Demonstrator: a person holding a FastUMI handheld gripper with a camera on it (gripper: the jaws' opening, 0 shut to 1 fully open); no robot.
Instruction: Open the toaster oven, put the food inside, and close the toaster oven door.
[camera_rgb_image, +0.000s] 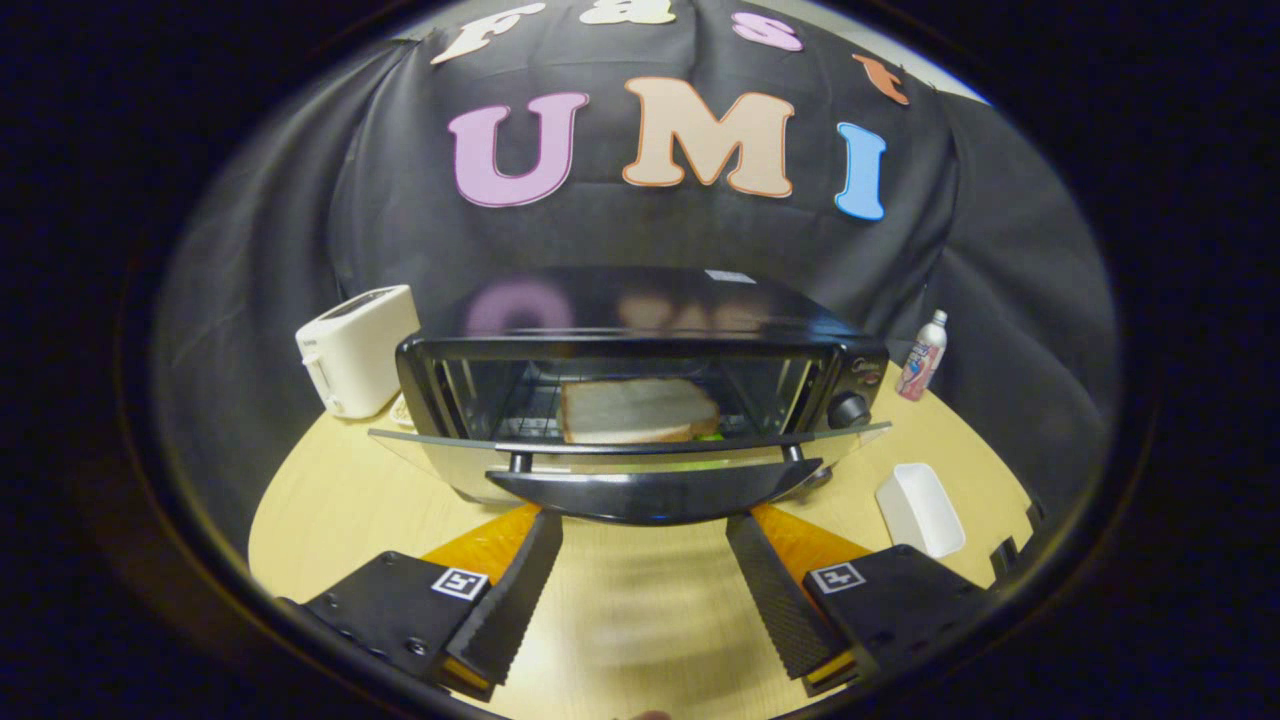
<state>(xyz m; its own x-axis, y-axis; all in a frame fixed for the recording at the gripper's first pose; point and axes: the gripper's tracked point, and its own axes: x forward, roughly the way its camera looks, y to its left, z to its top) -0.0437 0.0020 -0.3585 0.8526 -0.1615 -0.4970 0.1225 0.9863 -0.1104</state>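
The claw is wide apart and holds nothing, low over the tabletop. Just ahead of it stands the oven with its door folded down. The sandwich already lies on the rack inside, pale bread with some green under it. I judge that closing is the step in hand: the claw must go under the door and lift it.

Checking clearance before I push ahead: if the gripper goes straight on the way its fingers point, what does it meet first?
Most likely the toaster oven door, hanging open with its black handle just ahead of the open gripper. The sandwich lies inside beyond it. Depth is hard to judge.
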